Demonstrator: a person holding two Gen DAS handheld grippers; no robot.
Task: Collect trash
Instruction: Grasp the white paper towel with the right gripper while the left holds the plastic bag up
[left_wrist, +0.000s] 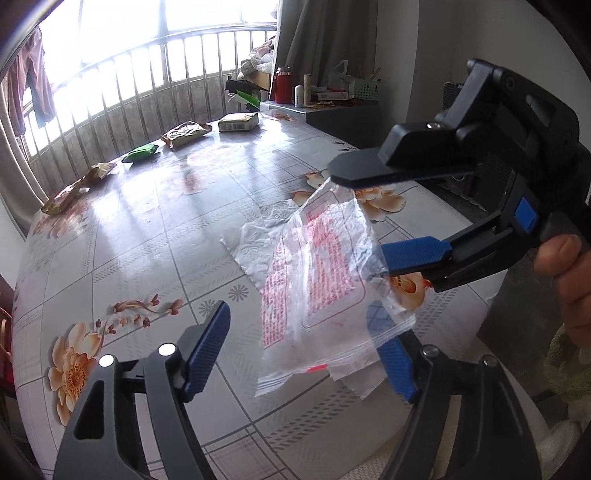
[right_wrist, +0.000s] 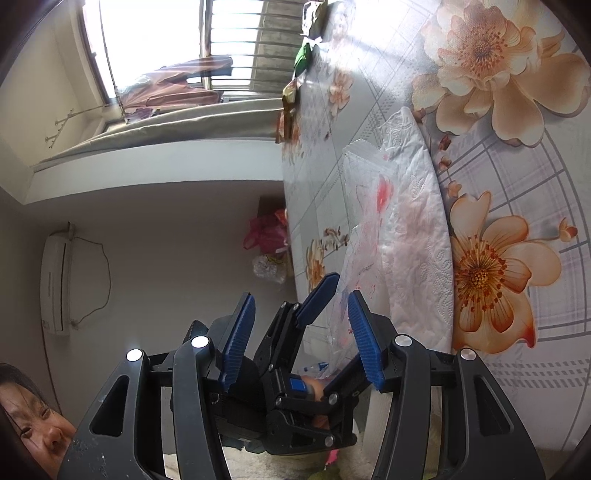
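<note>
Plastic bag (left_wrist: 317, 280) raised off the surface (left_wrist: 147, 229), between the two tongs.
Its edges lean on one finger each of the left tongs (left_wrist: 303, 362) and the right tongs (right_wrist: 303, 339); both stand released, neither clenched on it. A tissue (left_wrist: 258, 240) lies flat just beyond the left tongs, and wrappers (left_wrist: 184, 134) lie far ahead.

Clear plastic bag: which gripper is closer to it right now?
Right, marginally. The right gripper has the clear plastic bag edge between its open fingers; the left gripper, also open, has only one finger at the bag's lower corner.
</note>
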